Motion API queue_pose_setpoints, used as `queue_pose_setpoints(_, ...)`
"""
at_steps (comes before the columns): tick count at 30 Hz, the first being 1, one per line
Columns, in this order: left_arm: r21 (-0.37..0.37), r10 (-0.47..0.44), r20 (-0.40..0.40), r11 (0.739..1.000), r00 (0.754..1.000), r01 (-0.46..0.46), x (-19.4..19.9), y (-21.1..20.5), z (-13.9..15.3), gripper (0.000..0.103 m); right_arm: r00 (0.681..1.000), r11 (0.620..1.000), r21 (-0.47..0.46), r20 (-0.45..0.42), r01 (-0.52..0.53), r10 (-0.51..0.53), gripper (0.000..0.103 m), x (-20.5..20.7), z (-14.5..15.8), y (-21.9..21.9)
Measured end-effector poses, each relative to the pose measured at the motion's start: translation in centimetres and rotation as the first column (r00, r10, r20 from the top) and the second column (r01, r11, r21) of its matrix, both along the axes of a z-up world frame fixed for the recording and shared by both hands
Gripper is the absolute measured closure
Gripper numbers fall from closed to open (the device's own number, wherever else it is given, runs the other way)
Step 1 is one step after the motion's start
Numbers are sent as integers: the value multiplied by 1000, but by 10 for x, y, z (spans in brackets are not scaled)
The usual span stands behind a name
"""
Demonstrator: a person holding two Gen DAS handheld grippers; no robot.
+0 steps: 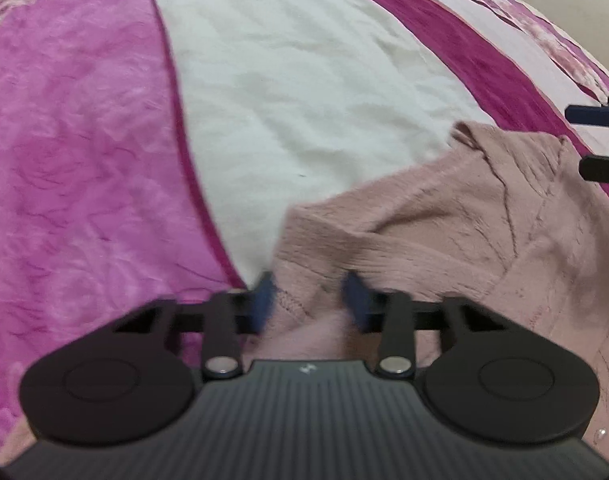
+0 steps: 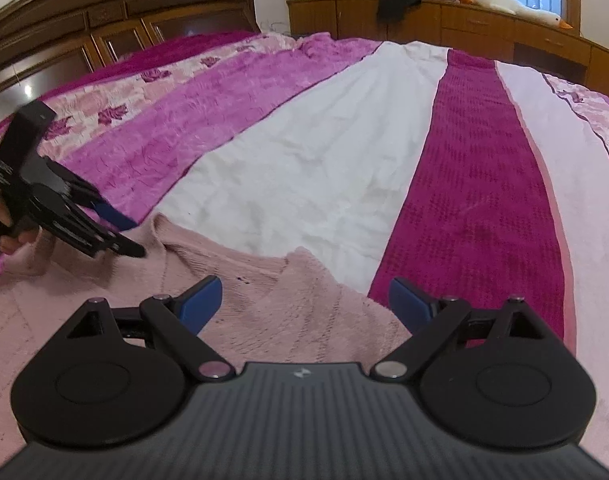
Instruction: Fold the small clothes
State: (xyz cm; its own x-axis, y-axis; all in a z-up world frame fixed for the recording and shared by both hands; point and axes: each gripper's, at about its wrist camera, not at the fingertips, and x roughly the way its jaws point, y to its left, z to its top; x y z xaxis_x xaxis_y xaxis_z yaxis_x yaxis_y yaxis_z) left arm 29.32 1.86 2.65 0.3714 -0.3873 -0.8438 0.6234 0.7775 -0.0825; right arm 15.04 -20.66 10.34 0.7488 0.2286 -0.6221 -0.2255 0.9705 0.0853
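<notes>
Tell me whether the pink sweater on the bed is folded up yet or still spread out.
Mostly spread out. The pink sweater lies flat and rumpled across the bed, one sleeve stretched out sideways, with no tidy folds.

You have a bed [image 2: 324, 152] with a dark wooden headboard [image 2: 116, 12], covered by a bedspread [image 1: 288, 92] striped in magenta, white and pink. A pink knitted garment [image 2: 288, 312] lies rumpled directly on it, near you.

The left gripper [image 1: 310, 300] (blurred, jaws parted) straddles a pink knit garment [image 1: 444, 224] on the striped bedspread [image 1: 84, 140].
</notes>
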Motion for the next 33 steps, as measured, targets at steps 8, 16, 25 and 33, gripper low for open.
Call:
queue_pose_setpoints(8, 422, -234, 388, 905, 892, 54, -58, -70, 22, 92, 999, 1000, 23, 53, 6, -7, 8, -21, -1, 9)
queue_pose_setpoints(16, 354, -90, 343, 934, 935, -40, -33, -73, -3, 87, 998, 994, 97, 35, 48, -52, 8, -23, -9, 15)
queue_pose_setpoints(25, 240, 103, 360, 950, 927, -199, -38, 8, 48, 84, 999, 994, 94, 10, 48, -49, 8, -34, -8, 20)
queue_pose_setpoints(33, 156, 224, 192, 954, 956, -255, -38, 87, 69, 45, 1000, 996, 86, 21, -12, 10, 8, -51, -5, 58)
